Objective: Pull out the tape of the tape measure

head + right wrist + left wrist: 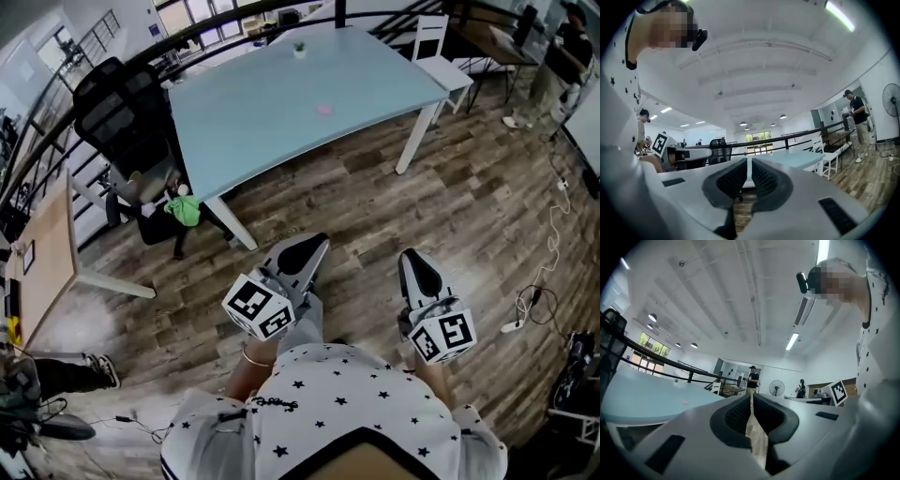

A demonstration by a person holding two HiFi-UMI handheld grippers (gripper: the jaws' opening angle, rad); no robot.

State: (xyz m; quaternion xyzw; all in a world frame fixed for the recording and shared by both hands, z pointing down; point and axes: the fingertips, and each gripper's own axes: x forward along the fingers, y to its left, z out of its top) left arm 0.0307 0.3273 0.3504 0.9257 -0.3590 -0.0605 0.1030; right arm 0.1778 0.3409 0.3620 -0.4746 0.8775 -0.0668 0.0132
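Pink item [323,110] on table [244,122], far from L gripper [317,244], R gripper [413,257].

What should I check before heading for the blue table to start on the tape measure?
1. Left gripper free: ok, jaws together, nothing between them.
2. Right gripper free: ok, jaws together, nothing held.
3. Tape measure spotted: cannot tell; a small pink object on the table is too small to identify.
4. Table within reach: not ok; both grippers hang over the floor, short of it.
5. Way to the table: ok; bare floor ahead, office chair off to the left.
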